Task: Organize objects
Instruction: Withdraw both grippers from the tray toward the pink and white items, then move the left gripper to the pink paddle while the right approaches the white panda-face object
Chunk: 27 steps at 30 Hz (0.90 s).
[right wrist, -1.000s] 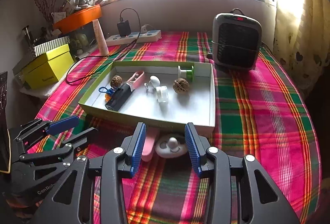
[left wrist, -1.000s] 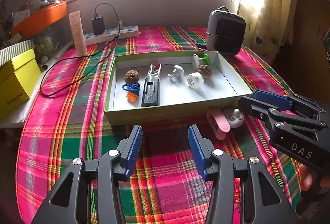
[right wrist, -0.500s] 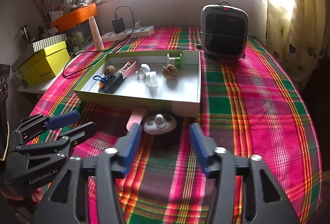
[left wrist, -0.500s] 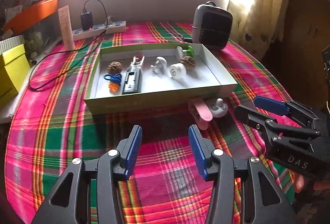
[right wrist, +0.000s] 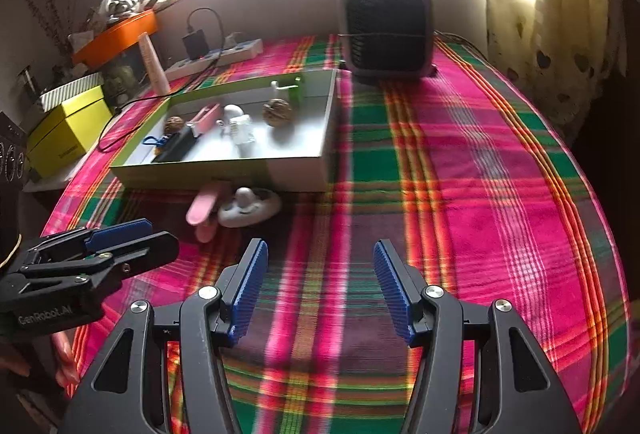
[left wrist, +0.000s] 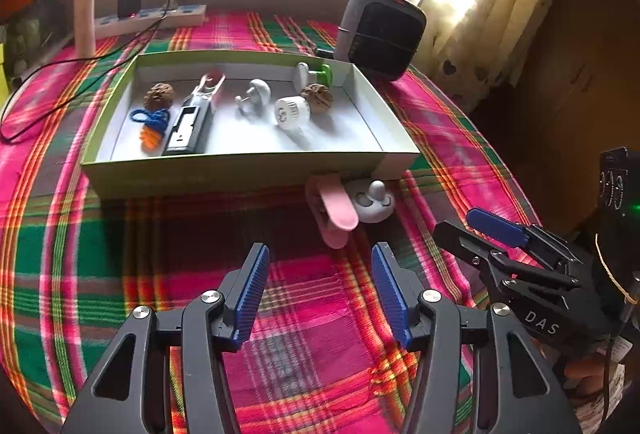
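With both the left gripper (left wrist: 316,290) and right gripper (right wrist: 318,288) spread empty, drop the left jaws onto the pink clip (left wrist: 334,208) lying just ahead, outside the tray (left wrist: 240,170), beside the white hook (left wrist: 372,200).

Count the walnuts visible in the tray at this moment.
2. One walnut lies at the tray's far-left end above the blue cord; the other walnut sits toward the right end, beside the white cap. None appear hidden.

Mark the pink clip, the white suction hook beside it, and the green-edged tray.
pink clip (left wrist: 338,208), left wrist view, on its upper pink arm.
white suction hook (left wrist: 370,210), left wrist view, on its round base.
tray (left wrist: 240,172), left wrist view, on its near outer wall.
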Available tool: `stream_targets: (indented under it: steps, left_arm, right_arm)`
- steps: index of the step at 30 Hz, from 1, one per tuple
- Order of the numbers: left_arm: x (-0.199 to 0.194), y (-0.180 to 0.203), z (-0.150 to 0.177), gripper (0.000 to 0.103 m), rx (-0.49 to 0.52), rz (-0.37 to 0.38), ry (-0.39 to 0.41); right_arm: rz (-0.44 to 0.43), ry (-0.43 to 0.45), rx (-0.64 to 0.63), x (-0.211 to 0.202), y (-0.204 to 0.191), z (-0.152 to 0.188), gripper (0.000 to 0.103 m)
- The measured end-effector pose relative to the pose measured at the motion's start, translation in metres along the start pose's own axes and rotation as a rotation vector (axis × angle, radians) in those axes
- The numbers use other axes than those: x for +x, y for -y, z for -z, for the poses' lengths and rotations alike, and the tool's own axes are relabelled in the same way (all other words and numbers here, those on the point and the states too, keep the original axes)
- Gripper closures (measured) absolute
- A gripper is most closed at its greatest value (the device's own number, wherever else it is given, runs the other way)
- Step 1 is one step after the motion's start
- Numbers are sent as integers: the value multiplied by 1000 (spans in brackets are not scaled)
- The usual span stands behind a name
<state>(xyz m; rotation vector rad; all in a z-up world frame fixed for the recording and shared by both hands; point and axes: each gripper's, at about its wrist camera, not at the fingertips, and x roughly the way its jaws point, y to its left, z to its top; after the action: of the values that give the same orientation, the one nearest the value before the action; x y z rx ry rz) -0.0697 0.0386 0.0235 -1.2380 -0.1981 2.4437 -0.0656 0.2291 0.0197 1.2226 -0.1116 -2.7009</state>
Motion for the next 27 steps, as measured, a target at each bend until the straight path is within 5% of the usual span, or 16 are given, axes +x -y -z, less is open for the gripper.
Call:
stream_targets:
  steps: [27]
  left_arm:
    - [24, 3, -12, 50, 76, -158, -9]
  right_arm:
    - [-20, -25, -19, 11, -1, -3, 47]
